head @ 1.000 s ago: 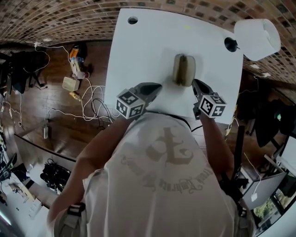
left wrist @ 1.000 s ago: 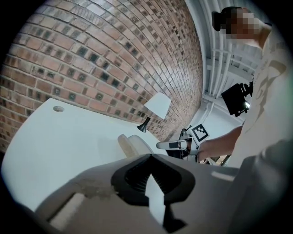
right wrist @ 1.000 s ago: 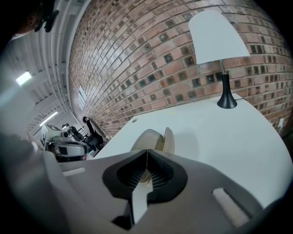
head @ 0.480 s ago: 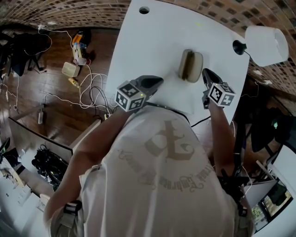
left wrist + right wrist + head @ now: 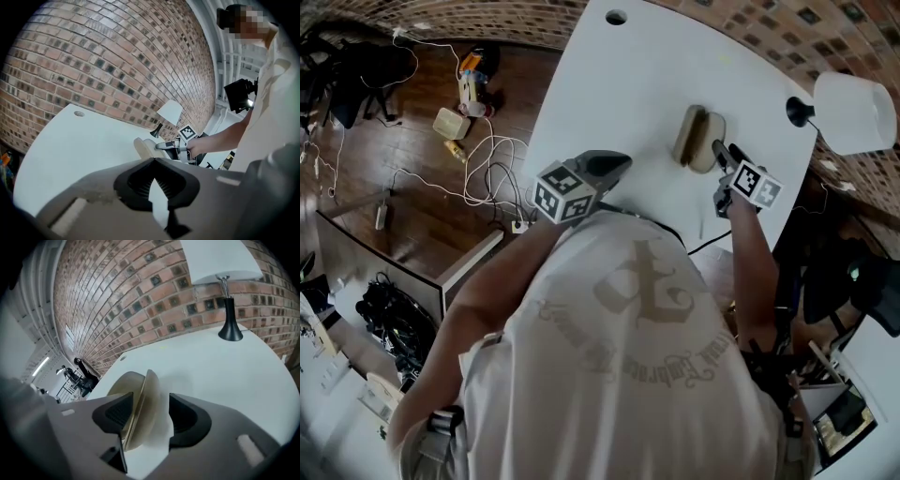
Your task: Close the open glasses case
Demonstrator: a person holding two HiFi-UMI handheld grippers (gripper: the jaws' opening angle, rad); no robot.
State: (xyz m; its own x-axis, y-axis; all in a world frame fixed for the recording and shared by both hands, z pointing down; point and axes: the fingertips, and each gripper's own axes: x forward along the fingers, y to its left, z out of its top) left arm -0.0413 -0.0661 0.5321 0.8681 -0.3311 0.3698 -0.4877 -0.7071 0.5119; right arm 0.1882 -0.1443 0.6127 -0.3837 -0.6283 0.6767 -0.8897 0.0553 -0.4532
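Far left in my head view, the wooden floor (image 5: 403,159) carries a tangle of white cables (image 5: 487,178) and a few small boxes I cannot make out.

Next comes my left tool (image 5: 623,161), hovering over the near edge of the white worktop (image 5: 619,94), well apart from the case. In the left gripper view its jaws are drawn together at the tips with nothing between them; only a sliver of white worktop shows behind the pads. A round cable hole (image 5: 616,17) sits at the worktop's far corner.

Right of centre is the beige glasses case (image 5: 698,139), set on the worktop toward its right side. Its two shells stand close together, with a thin dark slit between them, so it is not fully shut.

My right tool (image 5: 719,148) is at the case's near end, angled down toward it. Its jaws have just been opening and now stand wide. In the right gripper view the case's near end lies between them, closer to the left pad, while the right pad is clear of it with bare worktop in the gap.

Furthest right, a table lamp (image 5: 853,112) with a white shade and black base stands at the worktop's corner, near the brick wall (image 5: 122,301).
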